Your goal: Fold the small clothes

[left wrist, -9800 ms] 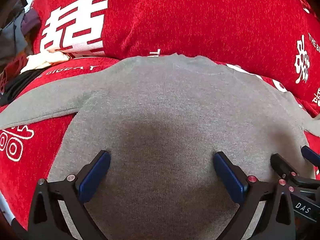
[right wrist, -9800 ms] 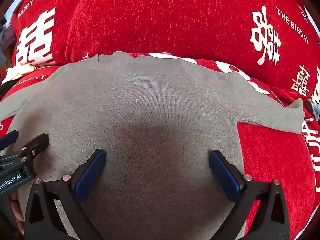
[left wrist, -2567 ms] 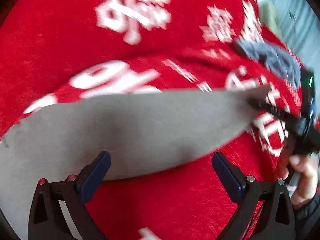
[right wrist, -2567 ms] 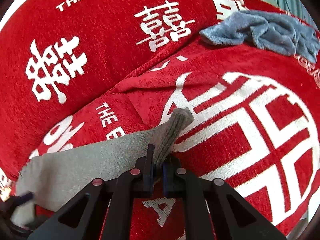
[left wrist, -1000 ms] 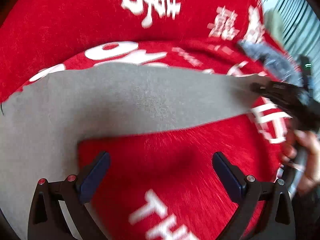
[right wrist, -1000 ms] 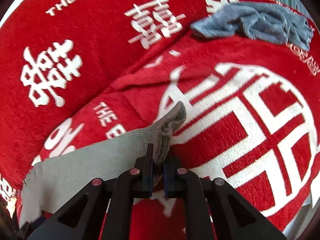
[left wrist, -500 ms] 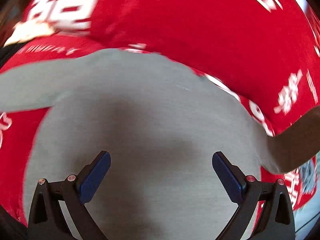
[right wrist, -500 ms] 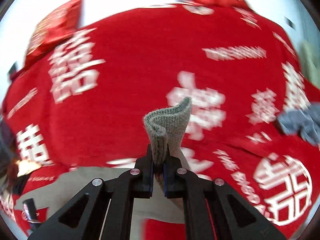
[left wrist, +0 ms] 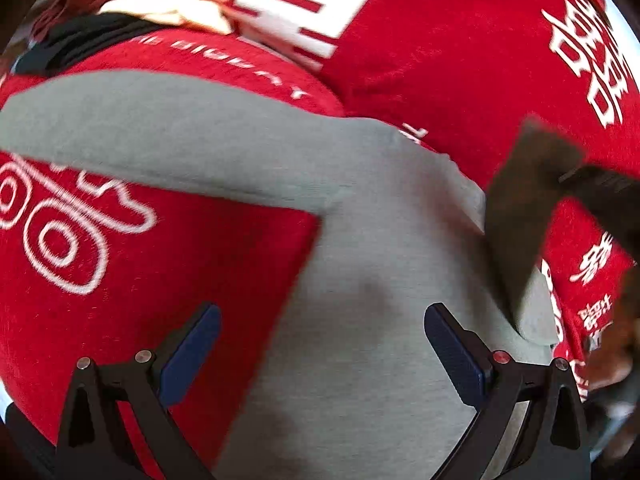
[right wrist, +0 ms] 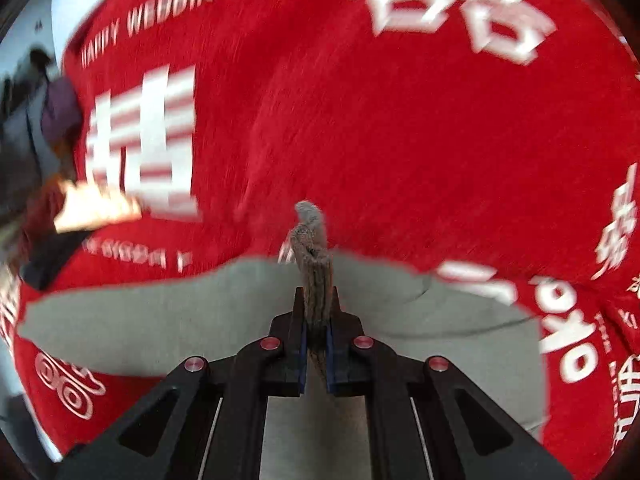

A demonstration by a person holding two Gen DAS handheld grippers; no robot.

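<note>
Two grippers work over one grey sweater [left wrist: 360,360] spread on a red cover [left wrist: 140,280]. Half a second ago the left wrist view looked square down on the sweater's body; now it has swung leftward, so the left sleeve [left wrist: 160,136] runs across the top left and red cover fills the lower left. The left gripper [left wrist: 320,356] hangs with its blue pads [left wrist: 192,352] wide apart and nothing between them, its right pad over the grey body, its left pad over red cloth. At the right of that view the other sleeve [left wrist: 520,208] rises off the body as a dark, shadowed strip, lifted by the blurred black shape of the right gripper.

From the right wrist view, the right gripper [right wrist: 316,344] is clamped tight on that sleeve's ribbed cuff [right wrist: 314,264], which stands up between the closed pads. Half a second ago the cuff was held high against the cushion with little of the sweater under it; now the grey body [right wrist: 160,320] lies right below the gripper, from left sleeve to right shoulder.

White lettering on the cushion [right wrist: 400,120] reads "HAPPY WEDDING" [right wrist: 160,12] at upper left (blurred but legible), with large Chinese characters beside it. Smaller print along the seat edge [right wrist: 136,256] is too smeared to read. Pale and dark clothes [left wrist: 160,4] lie heaped at far left.
</note>
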